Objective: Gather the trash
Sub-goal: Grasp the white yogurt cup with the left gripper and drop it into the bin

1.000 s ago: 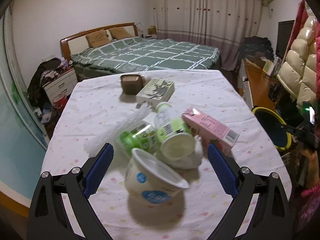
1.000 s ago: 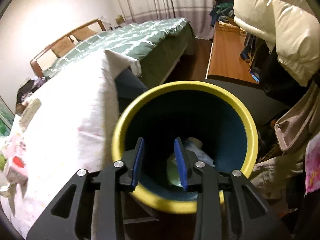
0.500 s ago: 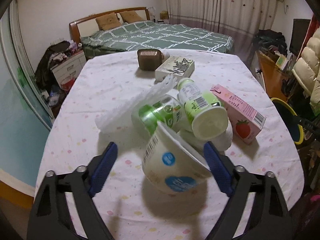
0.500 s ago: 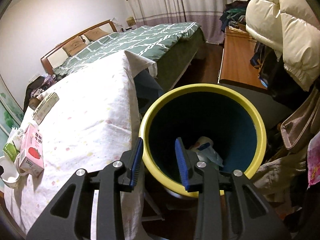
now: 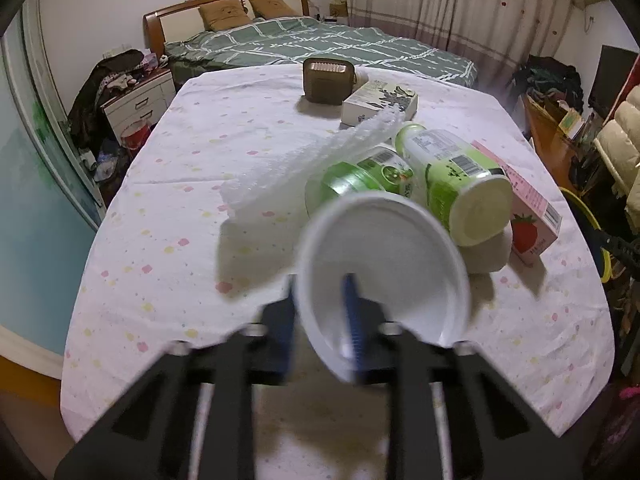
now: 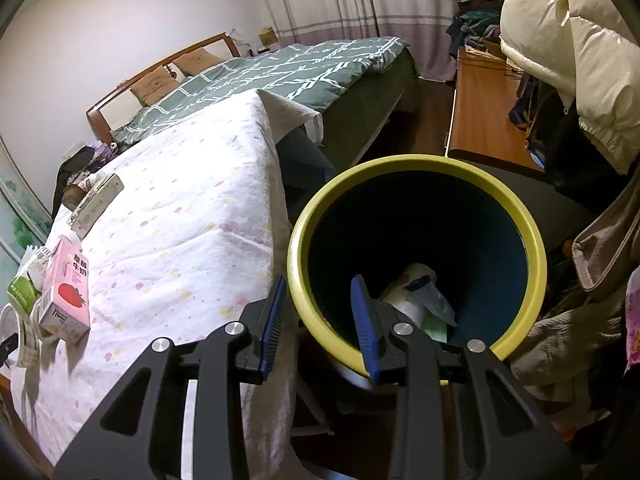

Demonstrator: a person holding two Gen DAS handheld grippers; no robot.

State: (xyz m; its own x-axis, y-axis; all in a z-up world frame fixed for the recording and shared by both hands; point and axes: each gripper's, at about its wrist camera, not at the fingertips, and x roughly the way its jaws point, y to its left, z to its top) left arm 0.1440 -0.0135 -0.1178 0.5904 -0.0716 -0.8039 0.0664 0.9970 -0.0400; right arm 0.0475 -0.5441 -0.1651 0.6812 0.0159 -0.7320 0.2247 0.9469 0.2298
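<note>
My left gripper (image 5: 320, 316) is shut on the rim of a white paper cup (image 5: 392, 264), one finger inside it and one outside. The cup's mouth is tipped toward the camera, over the near part of the table (image 5: 180, 208). Behind the cup lie a green can (image 5: 360, 176), a green-labelled bottle (image 5: 452, 184), a pink strawberry milk carton (image 5: 528, 216) and a white plastic wrapper (image 5: 304, 160). My right gripper (image 6: 320, 316) is shut on the near rim of a yellow-rimmed blue bin (image 6: 420, 162) beside the table; wrappers (image 6: 416, 300) lie at its bottom.
A brown box (image 5: 328, 80) and a patterned box (image 5: 380, 100) stand at the table's far end. A bed (image 5: 320, 44) lies beyond. A wooden desk (image 6: 480, 112) and hanging coats (image 6: 560, 40) crowd the right side of the bin.
The left gripper sank toward the cup and its wide jaws closed on the rim; the cup tipped its mouth toward the camera. The right view swung to show more of the table, bin still held.
</note>
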